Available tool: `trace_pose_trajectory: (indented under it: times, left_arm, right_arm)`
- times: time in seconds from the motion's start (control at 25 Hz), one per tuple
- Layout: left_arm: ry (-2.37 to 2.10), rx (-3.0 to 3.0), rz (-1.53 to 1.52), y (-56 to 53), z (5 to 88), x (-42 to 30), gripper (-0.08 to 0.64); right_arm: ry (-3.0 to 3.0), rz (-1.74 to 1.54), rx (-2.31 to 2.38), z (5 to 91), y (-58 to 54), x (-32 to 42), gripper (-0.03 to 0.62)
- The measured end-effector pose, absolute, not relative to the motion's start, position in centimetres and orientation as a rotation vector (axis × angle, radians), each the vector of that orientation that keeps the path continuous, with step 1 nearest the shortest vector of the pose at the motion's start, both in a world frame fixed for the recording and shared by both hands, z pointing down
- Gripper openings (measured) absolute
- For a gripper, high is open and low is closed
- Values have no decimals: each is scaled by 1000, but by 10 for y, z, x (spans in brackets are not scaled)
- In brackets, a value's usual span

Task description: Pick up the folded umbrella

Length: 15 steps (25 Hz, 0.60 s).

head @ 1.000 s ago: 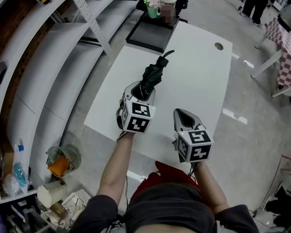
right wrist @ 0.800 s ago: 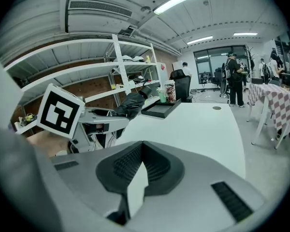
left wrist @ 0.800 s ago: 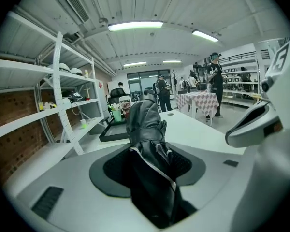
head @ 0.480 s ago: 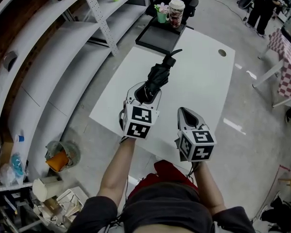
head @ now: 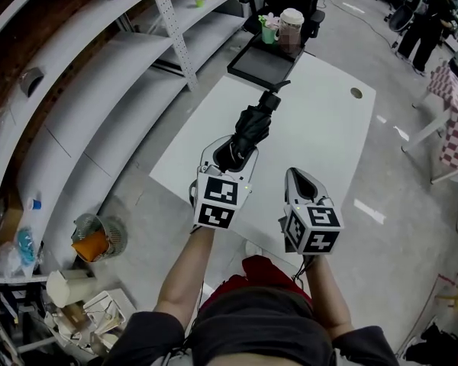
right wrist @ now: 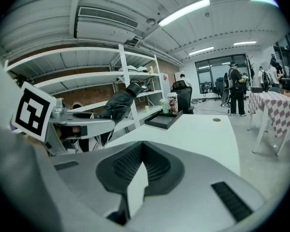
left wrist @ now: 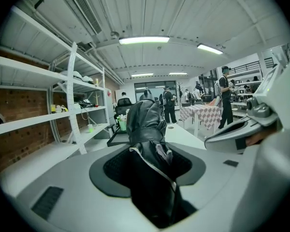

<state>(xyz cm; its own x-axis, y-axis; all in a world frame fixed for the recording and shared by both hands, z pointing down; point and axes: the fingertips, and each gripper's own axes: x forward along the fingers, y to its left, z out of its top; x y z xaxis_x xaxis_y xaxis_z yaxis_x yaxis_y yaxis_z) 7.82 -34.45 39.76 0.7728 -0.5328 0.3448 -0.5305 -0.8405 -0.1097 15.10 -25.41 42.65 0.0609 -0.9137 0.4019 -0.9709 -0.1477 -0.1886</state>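
head view looks down on long white shelving (head: 99,90) curving along the left, with a white table (head: 328,143) beside it. a black tray (head: 263,63) sits at the table's far end, with a lidded cup (head: 291,27) and a green cup (head: 271,30) at the tray's far side. the folded umbrella (head: 250,132), black, is held over the table's near half, its handle end pointing toward the tray. the left gripper (head: 230,152) has it: in the left gripper view the jaws stand fairly wide, the bundled fabric fills the gap and the pads press on it from both sides. the right gripper (head: 296,178) hangs just beside it, over the table's near edge, its jaws drawn together with nothing between them. the right gripper view shows the umbrella tilted upward, clear of the tabletop.
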Motion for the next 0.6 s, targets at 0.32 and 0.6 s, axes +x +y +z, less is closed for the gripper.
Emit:
trace_pose_trajectory:
  times: [0.32, 0.6]
  left_arm:
    - [961, -2971, -487, -326, 378, 54, 215]
    - [1027, -2967, -434, -309, 362, 36, 215]
  right_arm:
    - [-1994, 605, 2195, 411, -246, 144, 18]
    - [-2020, 583, 2191, 401, -239, 142, 18]
